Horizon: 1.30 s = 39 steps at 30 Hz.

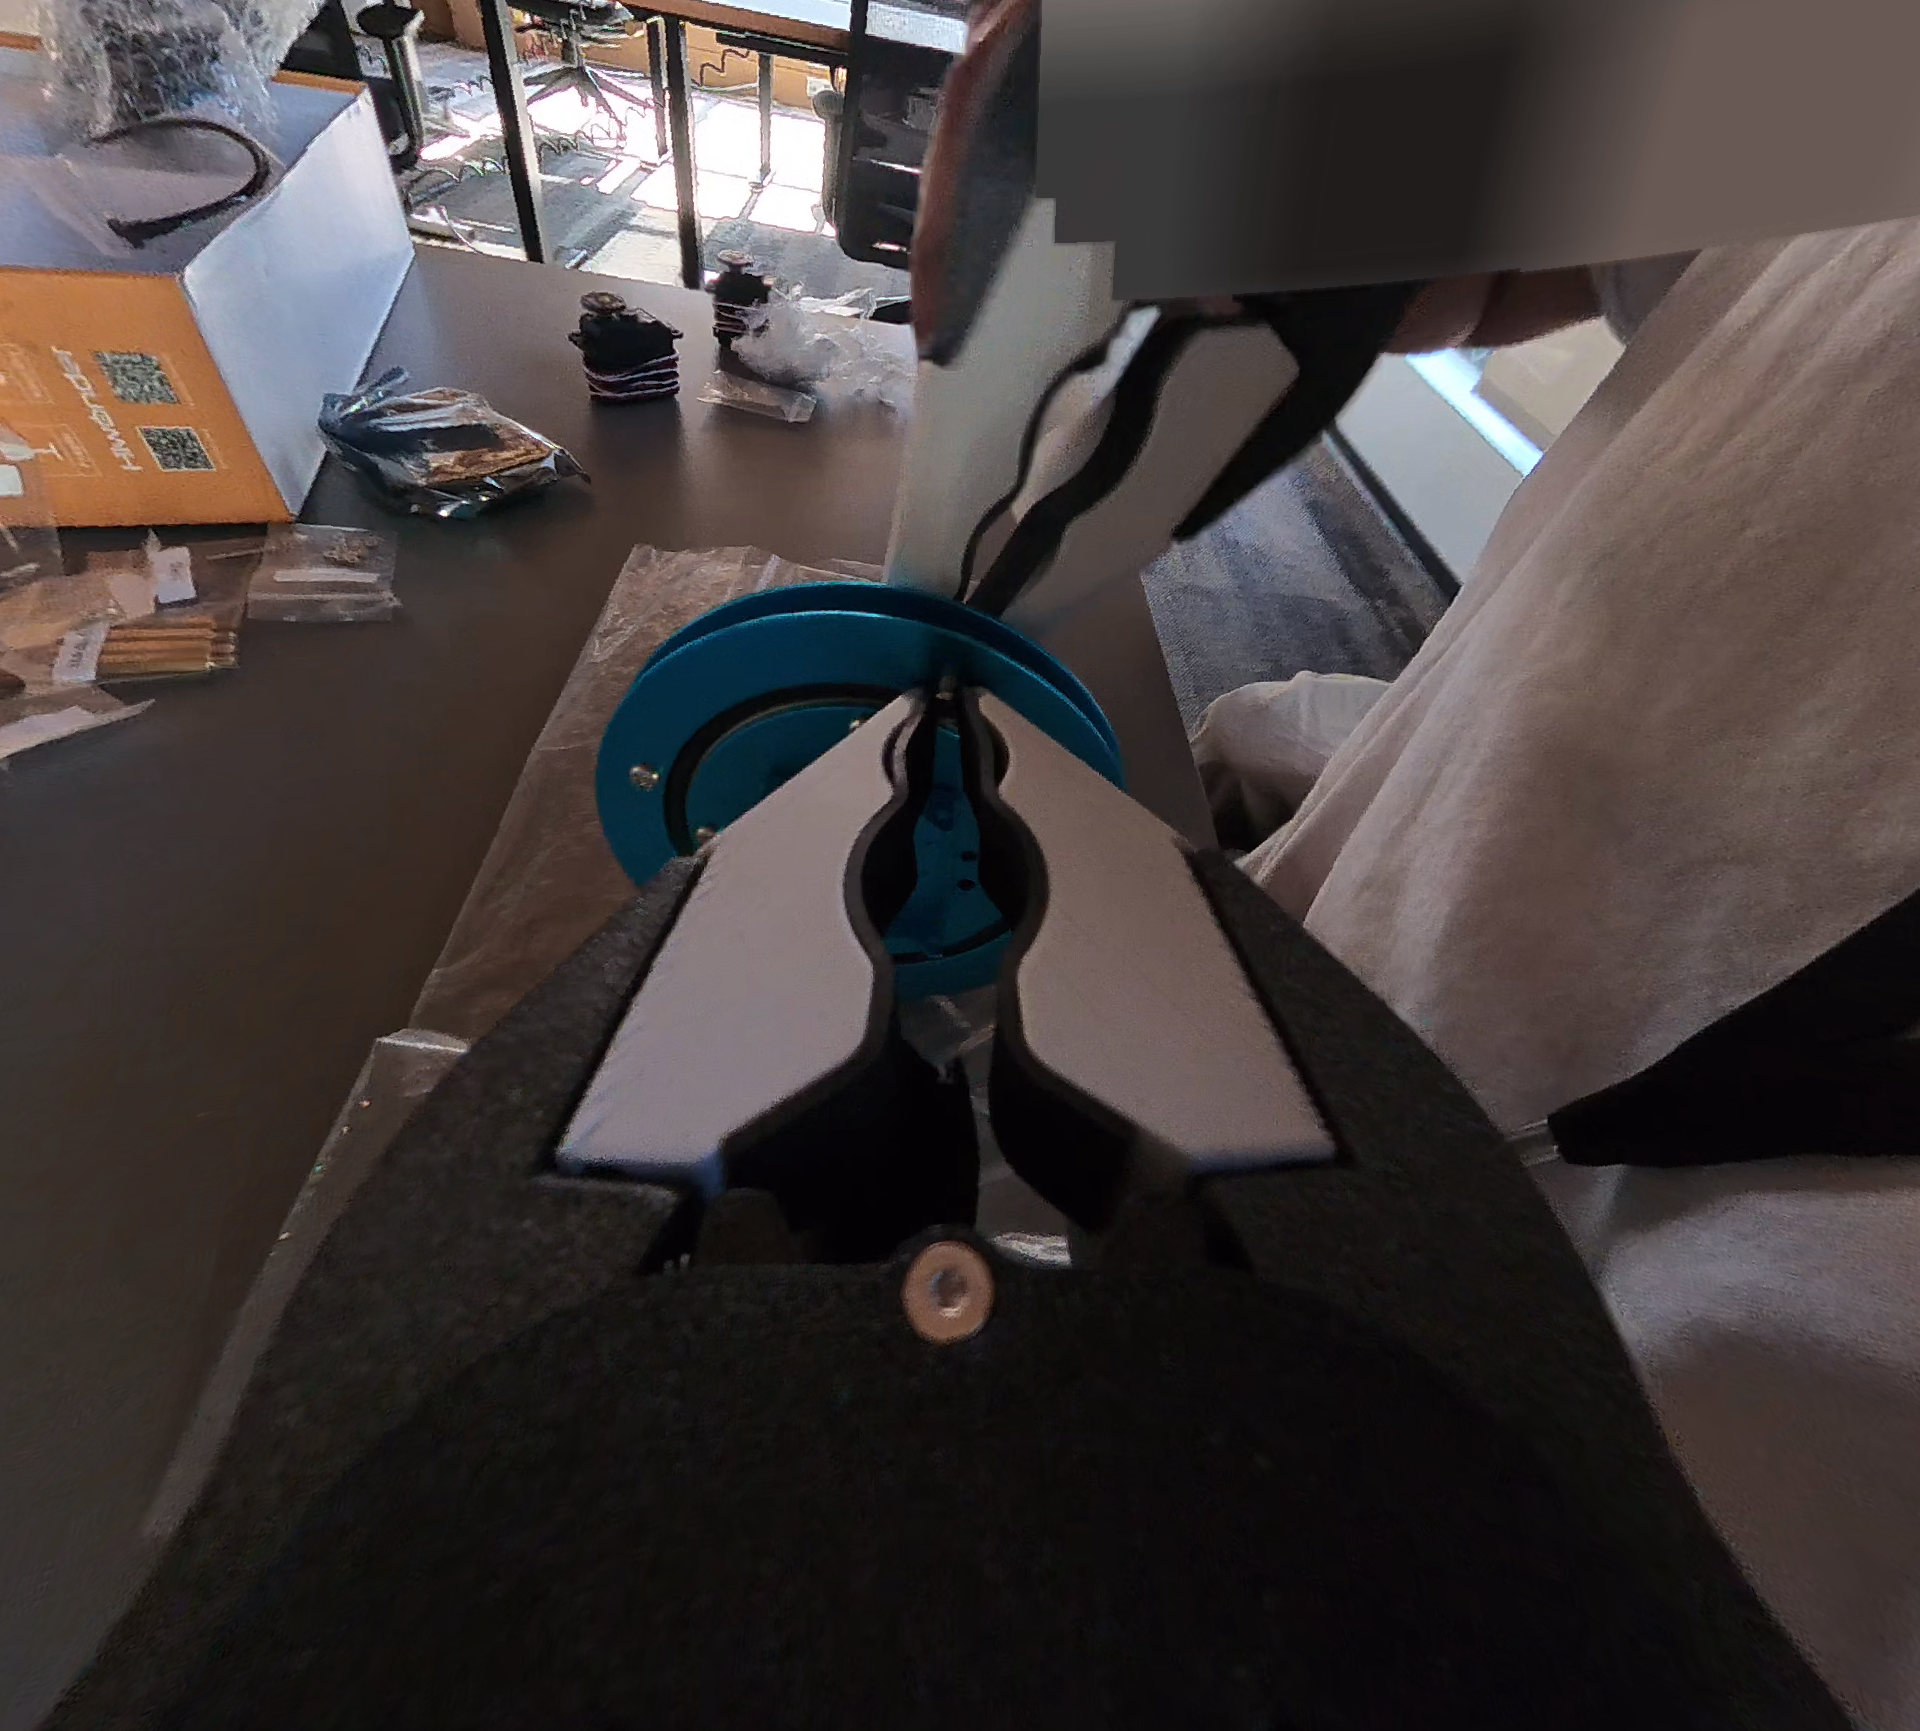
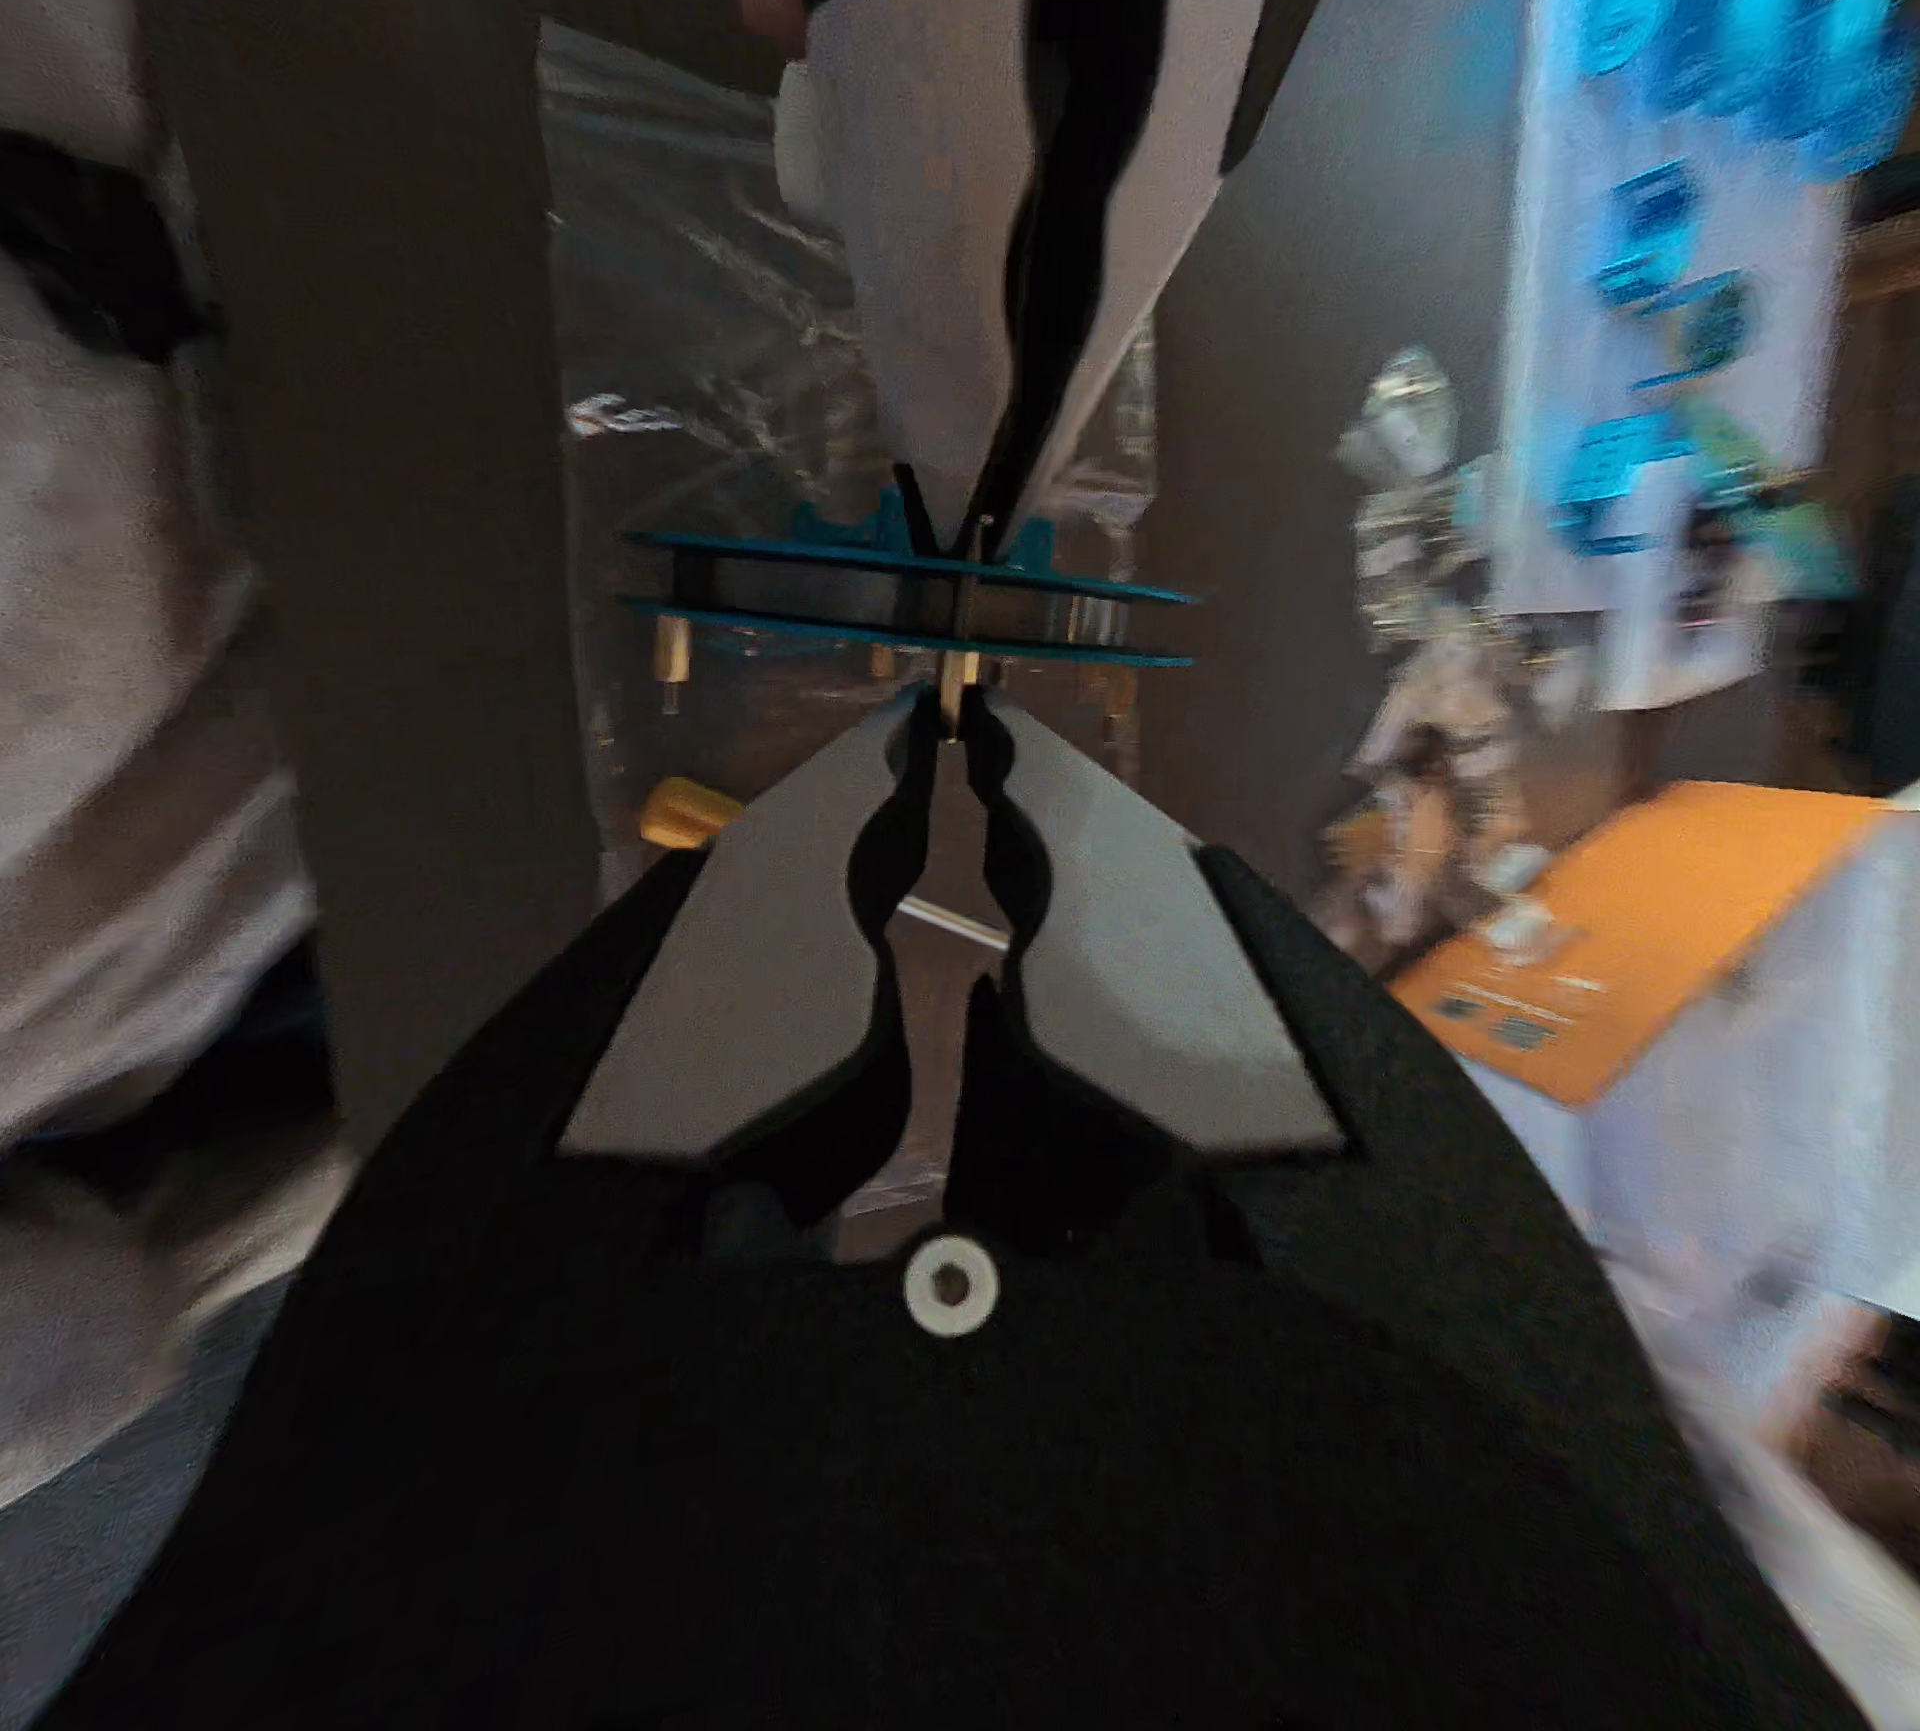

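Blue disc assembly (image 1: 665,725) over plastic bag (image 1: 582,746) on dark table (image 1: 208,850).

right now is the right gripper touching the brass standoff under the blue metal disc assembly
Touching. The right wrist view shows the right gripper tips pinched on the brass standoff just below the lower plate of the blue metal disc assembly, no gap visible.
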Available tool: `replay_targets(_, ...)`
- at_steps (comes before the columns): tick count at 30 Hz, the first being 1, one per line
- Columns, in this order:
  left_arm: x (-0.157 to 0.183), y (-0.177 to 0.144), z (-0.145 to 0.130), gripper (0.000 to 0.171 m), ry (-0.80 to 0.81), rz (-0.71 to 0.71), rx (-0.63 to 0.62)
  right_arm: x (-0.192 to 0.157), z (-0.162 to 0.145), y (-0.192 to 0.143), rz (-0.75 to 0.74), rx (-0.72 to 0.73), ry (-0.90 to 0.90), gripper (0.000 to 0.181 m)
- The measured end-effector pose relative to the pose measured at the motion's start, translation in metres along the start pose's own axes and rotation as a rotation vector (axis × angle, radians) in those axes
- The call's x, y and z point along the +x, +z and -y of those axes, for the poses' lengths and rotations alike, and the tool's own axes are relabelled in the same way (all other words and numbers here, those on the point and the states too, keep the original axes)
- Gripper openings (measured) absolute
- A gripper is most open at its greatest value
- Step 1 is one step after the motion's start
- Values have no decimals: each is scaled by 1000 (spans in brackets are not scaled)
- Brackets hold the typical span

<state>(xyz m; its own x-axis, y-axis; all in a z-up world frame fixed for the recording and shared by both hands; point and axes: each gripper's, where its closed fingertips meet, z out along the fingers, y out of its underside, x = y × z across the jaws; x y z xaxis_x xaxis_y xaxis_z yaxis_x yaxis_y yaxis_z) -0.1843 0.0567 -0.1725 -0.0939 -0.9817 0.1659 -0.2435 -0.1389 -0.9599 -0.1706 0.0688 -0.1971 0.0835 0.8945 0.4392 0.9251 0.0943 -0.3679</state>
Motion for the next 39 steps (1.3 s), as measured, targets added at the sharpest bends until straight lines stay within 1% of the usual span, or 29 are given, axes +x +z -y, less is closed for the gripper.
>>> replay_targets(3, 0, 1, 0, 2, 52, 31, -8, -10, 2, -1, 400, 68, 319, 2)
replay_targets(4, -1, 0, 1, 1, 52, 39, -6, -13, 5, -2, 572, 97, 470, 2)
replay_targets(6, 1, 1, 0, 1, 61, 27, -6, -24, 11, -11, 1009, 92, 797, 2)
replay_targets(7, 3, 1, 0, 2, 69, 25, -8, -27, 13, -15, 1177, 92, 896, 3)
replay_targets(8, 3, 2, 0, 1, 69, 22, -9, -28, 15, -18, 1295, 102, 961, 3)
replay_targets(9, 3, 1, 0, 1, 69, 23, -9, -28, 17, -19, 1378, 109, 1030, 4)
replay_targets(10, 2, 1, 0, 1, 63, 24, -8, -27, 18, -20, 1406, 122, 1072, 4)
replay_targets(11, 1, 0, 0, 1, 50, 24, -7, -25, 18, -18, 1347, 152, 1053, 5)
replay_targets(12, -1, -1, 1, 2, 29, 23, -3, -23, 18, -14, 1215, 177, 986, 5)
replay_targets(13, -3, -1, 1, 2, 6, 17, 1, -20, 16, -10, 1043, 185, 887, 6)
replay_targets(15, -4, -3, 1, 2, -31, 0, 10, -9, 15, -8, 666, 204, 623, 11)
replay_targets(17, -4, -4, 1, 3, -63, -23, 14, -2, 16, -10, 356, 191, 354, 8)
replay_targets(19, -5, -6, 1, 3, -90, -34, 19, 3, 17, -7, 134, 157, 144, 5)
replay_targets(20, -7, -7, 1, 4, -94, -27, 21, 6, 17, -5, 64, 142, 71, 5)
replay_targets(21, -9, -8, 1, 3, -97, -19, 23, 10, 18, -3, 29, 132, 38, 5)
replay_targets(22, -10, -9, 1, 3, -95, -17, 23, 10, 18, -2, 44, 130, 39, 5)
replay_targets(25, -10, -10, 1, 4, -74, -6, 21, 9, 19, -2, 245, 144, 150, 4)
replay_targets(26, -12, -10, 1, 4, -77, 2, 19, 11, 19, -1, 276, 156, 162, 4)
replay_targets(27, -14, -11, 1, 4, -82, 4, 17, 12, 19, -1, 270, 166, 147, 5)
replay_targets(29, -16, -13, 1, 4, -84, 14, 20, 13, 14, 2, 208, 110, 100, 9)
replay_targets(30, -18, -14, 1, 3, -100, 14, 23, 14, 11, 5, 162, 81, 76, 23)
replay_targets(31, -19, -15, 1, 3, -116, 11, 25, 12, 10, 8, 137, 65, 52, 26)
replay_targets(32, -19, -14, 1, 3, -123, 8, 26, 12, 12, 10, 95, 57, 15, 22)
replay_targets(33, -18, -14, 1, 4, -126, -4, 22, 19, 13, 10, 1, 53, -56, 3)
replay_targets(34, -18, -14, 0, 4, -126, -5, 24, 20, 13, 9, -25, 40, -95, 3)
replay_targets(35, -19, -15, 0, 4, -124, 1, 26, 21, 13, 10, -14, 26, -73, 3)
replay_targets(37, -19, -15, 0, 3, -95, 16, 20, 20, 13, 11, 93, 29, 21, 2)
replay_targets(38, -20, -15, 0, 3, -68, 35, 19, 19, 12, 11, 179, 25, 103, 2)
replay_targets(39, -19, -14, 0, 2, -48, 40, 17, 14, 12, 10, 316, 21, 199, 2)
